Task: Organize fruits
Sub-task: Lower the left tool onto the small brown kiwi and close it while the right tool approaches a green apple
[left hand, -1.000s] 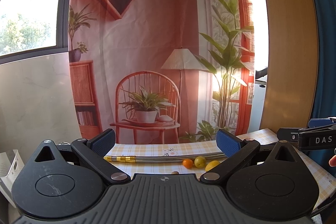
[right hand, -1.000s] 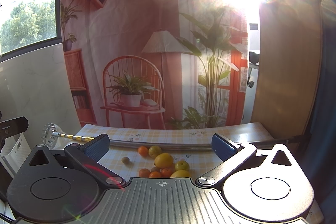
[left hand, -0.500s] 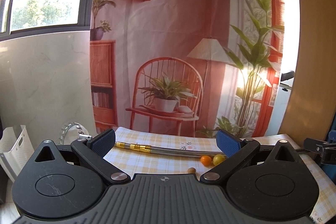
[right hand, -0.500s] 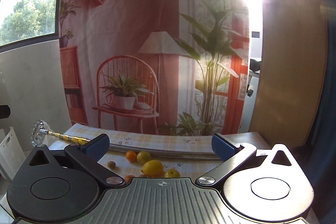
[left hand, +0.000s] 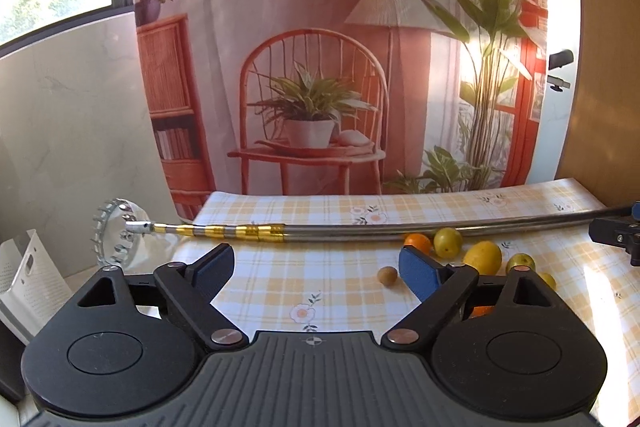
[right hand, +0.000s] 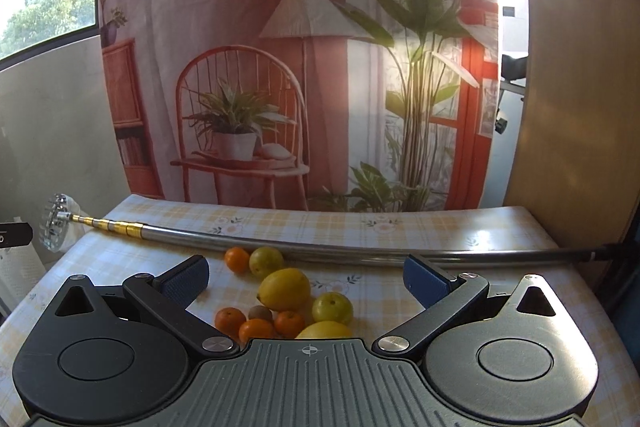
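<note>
Loose fruit lies on a yellow checked tablecloth point(right hand: 400, 227). In the right wrist view a large lemon point(right hand: 284, 289) sits centre, with a green fruit point(right hand: 332, 308), several small oranges point(right hand: 256, 329), a brown kiwi-like fruit point(right hand: 261, 313) and a second lemon point(right hand: 324, 330) near it; an orange point(right hand: 237, 259) and a green fruit point(right hand: 266, 261) lie by a metal pole point(right hand: 360, 253). My right gripper point(right hand: 306, 277) is open above the pile, holding nothing. My left gripper point(left hand: 316, 269) is open to the left of the fruit; a small brown fruit point(left hand: 387, 274) lies between its fingers' line.
A long telescopic metal pole point(left hand: 400, 227) with a gold section crosses the table; its glass-like round head point(left hand: 114, 235) overhangs the left edge. A white perforated basket point(left hand: 28, 275) stands left of the table. A printed backdrop hangs behind. A wooden panel point(right hand: 580, 107) stands right.
Both grippers have tilted down and come closer to the table, so more cloth and fruit show. The left view has also swung left, showing the pole's head. Both stay open.
</note>
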The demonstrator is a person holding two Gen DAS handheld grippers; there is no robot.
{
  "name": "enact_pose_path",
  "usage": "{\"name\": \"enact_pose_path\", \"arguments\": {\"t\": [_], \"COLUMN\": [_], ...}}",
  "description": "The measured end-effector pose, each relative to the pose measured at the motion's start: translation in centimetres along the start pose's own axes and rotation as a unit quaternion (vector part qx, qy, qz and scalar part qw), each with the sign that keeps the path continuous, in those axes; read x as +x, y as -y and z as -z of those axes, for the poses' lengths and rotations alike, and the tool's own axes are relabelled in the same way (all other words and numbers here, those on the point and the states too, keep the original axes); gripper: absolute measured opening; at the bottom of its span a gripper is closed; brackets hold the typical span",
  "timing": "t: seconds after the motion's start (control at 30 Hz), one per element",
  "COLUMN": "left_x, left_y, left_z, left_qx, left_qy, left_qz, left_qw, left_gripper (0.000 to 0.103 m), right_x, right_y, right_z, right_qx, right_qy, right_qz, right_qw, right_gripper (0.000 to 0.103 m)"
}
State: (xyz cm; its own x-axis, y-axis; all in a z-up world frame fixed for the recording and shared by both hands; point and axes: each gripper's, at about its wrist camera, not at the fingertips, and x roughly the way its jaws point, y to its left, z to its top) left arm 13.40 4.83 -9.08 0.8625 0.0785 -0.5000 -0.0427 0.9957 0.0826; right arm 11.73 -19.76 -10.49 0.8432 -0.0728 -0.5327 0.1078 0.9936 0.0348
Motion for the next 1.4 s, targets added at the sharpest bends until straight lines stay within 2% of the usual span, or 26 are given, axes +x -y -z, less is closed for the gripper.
{"name": "enact_pose_path", "arguments": {"t": [0.3,0.47,0.6,0.67,0.8,0.97,1.07,1.2,1.33,1.4], "left_x": [5.8,8.2,10.3,11.7,14.5,17.9,19.7,21.4,22.5,23.1], "left_y": [1.5,1.6,2.3,2.7,3.6,4.6,4.6,4.8,5.2,5.2], "left_z": [0.8,0.9,1.2,1.2,1.5,2.0,2.3,2.5,2.9,3.1], "left_qx": [-0.006,-0.008,0.008,0.012,0.024,0.032,0.023,0.022,0.022,0.014], "left_qy": [-0.051,-0.068,-0.069,-0.079,-0.092,-0.110,-0.129,-0.141,-0.153,-0.161], "left_qz": [0.054,0.080,0.086,0.093,0.108,0.115,0.123,0.125,0.131,0.131], "left_qw": [0.9972,0.9944,0.9939,0.9924,0.9896,0.9867,0.9837,0.9818,0.9792,0.9781], "left_gripper": [0.074,0.074,0.074,0.073,0.062,0.055,0.054,0.054,0.054,0.054], "right_x": [4.3,6.0,7.5,7.8,8.7,9.7,10.3,11.0,11.7,12.5], "right_y": [2.6,3.9,4.7,5.1,5.6,6.1,6.3,6.3,6.9,7.2], "right_z": [2.4,3.3,4.0,4.3,4.4,4.6,4.9,5.4,6.2,6.6], "right_qx": [0.049,0.068,0.073,0.075,0.074,0.074,0.075,0.066,0.057,0.061], "right_qy": [-0.038,-0.066,-0.084,-0.079,-0.078,-0.075,-0.071,-0.047,0.005,0.015], "right_qz": [-0.025,-0.051,-0.049,-0.040,-0.020,-0.020,-0.041,-0.046,-0.033,-0.026], "right_qw": [0.998,0.994,0.993,0.993,0.994,0.994,0.994,0.996,0.998,0.998], "right_gripper": [0.103,0.103,0.103,0.103,0.103,0.103,0.103,0.103,0.102,0.101]}}
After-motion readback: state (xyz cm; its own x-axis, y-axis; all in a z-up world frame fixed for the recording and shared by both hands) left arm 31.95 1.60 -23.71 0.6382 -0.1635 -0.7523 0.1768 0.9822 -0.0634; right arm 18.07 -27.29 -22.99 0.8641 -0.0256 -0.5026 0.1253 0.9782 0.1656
